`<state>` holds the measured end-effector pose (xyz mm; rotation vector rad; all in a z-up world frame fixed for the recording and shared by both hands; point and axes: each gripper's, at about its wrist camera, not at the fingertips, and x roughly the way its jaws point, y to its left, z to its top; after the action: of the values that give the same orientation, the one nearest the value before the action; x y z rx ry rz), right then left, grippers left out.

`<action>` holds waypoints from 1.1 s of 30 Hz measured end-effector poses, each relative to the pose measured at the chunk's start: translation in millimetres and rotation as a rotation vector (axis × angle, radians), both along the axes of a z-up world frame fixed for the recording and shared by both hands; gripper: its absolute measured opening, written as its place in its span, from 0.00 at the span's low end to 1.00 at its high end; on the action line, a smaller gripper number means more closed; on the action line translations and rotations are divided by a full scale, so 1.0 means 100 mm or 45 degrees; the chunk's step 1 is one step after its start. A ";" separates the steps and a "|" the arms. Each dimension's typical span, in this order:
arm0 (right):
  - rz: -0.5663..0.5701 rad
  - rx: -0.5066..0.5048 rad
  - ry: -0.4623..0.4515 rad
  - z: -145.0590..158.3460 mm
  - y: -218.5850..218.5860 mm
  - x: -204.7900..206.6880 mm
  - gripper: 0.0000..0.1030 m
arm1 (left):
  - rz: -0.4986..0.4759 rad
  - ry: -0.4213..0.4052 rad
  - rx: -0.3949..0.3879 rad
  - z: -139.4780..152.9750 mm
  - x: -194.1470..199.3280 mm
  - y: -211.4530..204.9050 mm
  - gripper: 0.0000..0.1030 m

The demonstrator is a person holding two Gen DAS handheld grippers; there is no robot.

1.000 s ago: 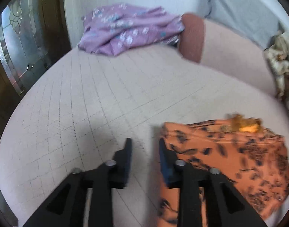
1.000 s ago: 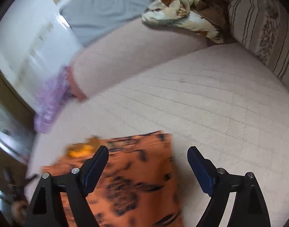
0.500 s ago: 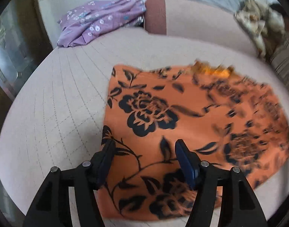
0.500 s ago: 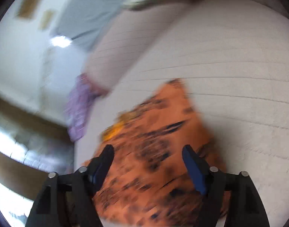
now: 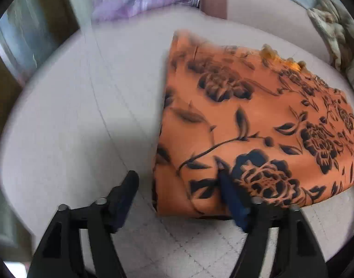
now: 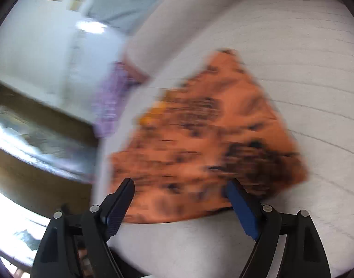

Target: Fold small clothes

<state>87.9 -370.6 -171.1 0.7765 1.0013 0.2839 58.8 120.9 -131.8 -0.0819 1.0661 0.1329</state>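
Presently, the orange black-flowered folded cloth (image 5: 253,125) is being straddled at its near left corner by the left gripper (image 5: 177,185), jaws apart; the right gripper (image 6: 180,199) is likewise being held apart.

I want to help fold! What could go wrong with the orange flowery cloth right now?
The orange cloth lies folded on the cushion, and both the left gripper and right gripper are open, holding nothing. A finger could snag a layer and undo the fold. The blurry views suggest quick motion, so a grab might miss.
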 end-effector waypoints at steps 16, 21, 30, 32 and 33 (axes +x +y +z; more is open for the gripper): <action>-0.324 0.246 0.061 -0.15 -0.32 -0.29 0.81 | -0.130 -0.183 0.001 0.55 -0.14 -0.92 0.76; -0.407 0.225 0.053 -0.11 -0.37 -0.12 0.81 | -0.170 -0.152 -0.021 0.46 0.01 -1.05 0.76; -0.405 0.160 0.029 -0.09 -0.29 0.02 0.81 | -0.177 -0.115 -0.011 0.38 0.12 -1.13 0.76; -0.397 0.150 0.025 -0.08 -0.29 0.03 0.81 | -0.179 -0.113 -0.003 0.37 0.13 -1.15 0.76; -0.394 0.143 0.024 -0.08 -0.28 0.04 0.81 | -0.180 -0.108 0.000 0.37 0.13 -1.15 0.76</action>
<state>91.8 -399.0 -179.1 1.0243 0.8727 0.0655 71.9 5.6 -95.2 -0.0118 0.9840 0.0015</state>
